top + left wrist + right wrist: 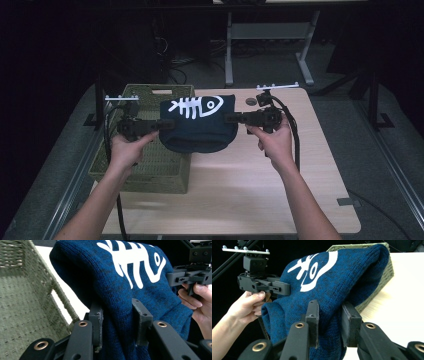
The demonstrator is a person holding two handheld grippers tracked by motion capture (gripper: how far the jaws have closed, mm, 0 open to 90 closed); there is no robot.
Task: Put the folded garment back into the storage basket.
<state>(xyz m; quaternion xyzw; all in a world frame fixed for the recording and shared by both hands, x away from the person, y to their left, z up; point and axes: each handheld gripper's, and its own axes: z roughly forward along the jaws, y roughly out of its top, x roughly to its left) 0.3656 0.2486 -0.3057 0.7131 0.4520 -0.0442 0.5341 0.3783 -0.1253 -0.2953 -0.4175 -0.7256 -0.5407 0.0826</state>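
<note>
A dark blue knitted sweater (pixel 198 125) with a white fish-skeleton print hangs folded in the air between both hands, above the table's left half. My left gripper (pixel 161 125) is shut on the sweater's left edge; in the left gripper view the knit (pixel 117 302) is bunched between the pads (pixel 98 325). My right gripper (pixel 229 118) is shut on the right edge, and the fabric (pixel 329 290) is pinched between its pads (pixel 349 322). Each gripper view also shows the other hand and its gripper farther off, the right gripper (pixel 170 280) in the left one and the left gripper (pixel 287 288) in the right one.
A green woven basket (pixel 150 165) stands on the left of the light wooden table (pixel 240 185), partly under the sweater; its inside (pixel 22 305) looks bare. A small round dark disc (pixel 251 101) lies near the table's far edge. A grey frame's legs (pixel 270 45) stand beyond the table.
</note>
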